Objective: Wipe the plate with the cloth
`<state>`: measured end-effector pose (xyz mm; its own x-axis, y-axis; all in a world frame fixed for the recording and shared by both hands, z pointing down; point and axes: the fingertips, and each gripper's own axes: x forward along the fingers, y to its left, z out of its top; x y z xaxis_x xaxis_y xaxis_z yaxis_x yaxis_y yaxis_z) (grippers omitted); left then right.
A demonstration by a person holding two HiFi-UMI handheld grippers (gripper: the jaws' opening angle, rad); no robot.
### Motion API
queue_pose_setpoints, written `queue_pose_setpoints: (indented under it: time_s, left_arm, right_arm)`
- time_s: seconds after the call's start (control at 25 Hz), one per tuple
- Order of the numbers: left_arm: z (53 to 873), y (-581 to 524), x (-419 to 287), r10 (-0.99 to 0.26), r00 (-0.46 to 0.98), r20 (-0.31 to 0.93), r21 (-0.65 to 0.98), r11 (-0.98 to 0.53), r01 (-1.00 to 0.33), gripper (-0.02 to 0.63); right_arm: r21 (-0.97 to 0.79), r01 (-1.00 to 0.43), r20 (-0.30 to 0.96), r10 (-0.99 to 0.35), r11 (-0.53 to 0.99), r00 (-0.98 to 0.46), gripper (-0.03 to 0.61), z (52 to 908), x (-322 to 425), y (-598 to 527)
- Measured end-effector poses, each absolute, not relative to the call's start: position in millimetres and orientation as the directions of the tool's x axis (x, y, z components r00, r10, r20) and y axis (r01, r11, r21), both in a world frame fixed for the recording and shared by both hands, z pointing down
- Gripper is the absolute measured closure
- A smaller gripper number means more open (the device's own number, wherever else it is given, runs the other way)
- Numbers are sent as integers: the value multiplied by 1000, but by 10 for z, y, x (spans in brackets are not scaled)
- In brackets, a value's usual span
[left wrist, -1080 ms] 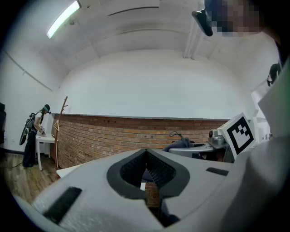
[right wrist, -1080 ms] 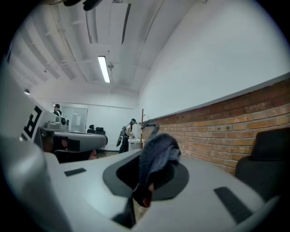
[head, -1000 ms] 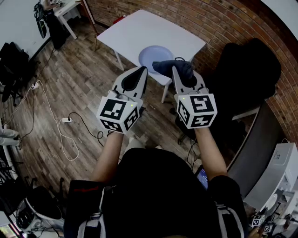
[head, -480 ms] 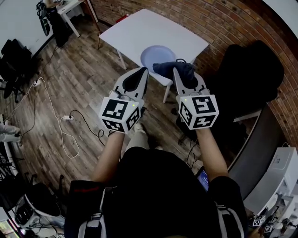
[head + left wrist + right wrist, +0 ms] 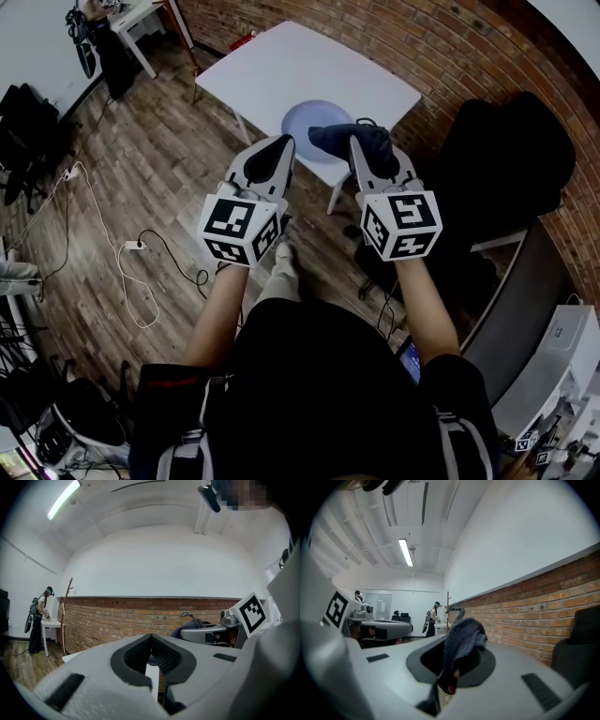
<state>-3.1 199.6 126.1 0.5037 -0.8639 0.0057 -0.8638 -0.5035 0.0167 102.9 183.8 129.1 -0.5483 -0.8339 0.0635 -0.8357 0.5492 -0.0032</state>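
Cloth (image 5: 342, 139), dark and crumpled, bunches between my right gripper's (image 5: 359, 148) clamped jaws. My left gripper (image 5: 284, 142) is pinched closed, empty. Round pale-blue plate (image 5: 305, 117) lies on a white table (image 5: 281, 66).

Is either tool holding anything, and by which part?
Right tool pinches the dark cloth by a bunched fold, the rest poking past its jaws. Left tool holds nothing.

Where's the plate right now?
In the head view, the plate sits on the white table by its near edge, partly behind the cloth gripped by the right hand-held gripper.
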Motion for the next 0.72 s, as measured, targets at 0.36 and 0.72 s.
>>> queue_pose_setpoints:
  time_s: [0.36, 0.72]
  left_arm:
    - [1269, 1389, -183, -864, 503, 26, 17, -503, -864, 594]
    - [1228, 753, -365, -852, 521, 49, 12, -521, -853, 594]
  right_arm:
    - [-10, -836, 73, -833, 549, -548, 537, 1278, 899, 1253]
    - [-31, -852, 87, -848, 523, -523, 537, 1256, 733, 626]
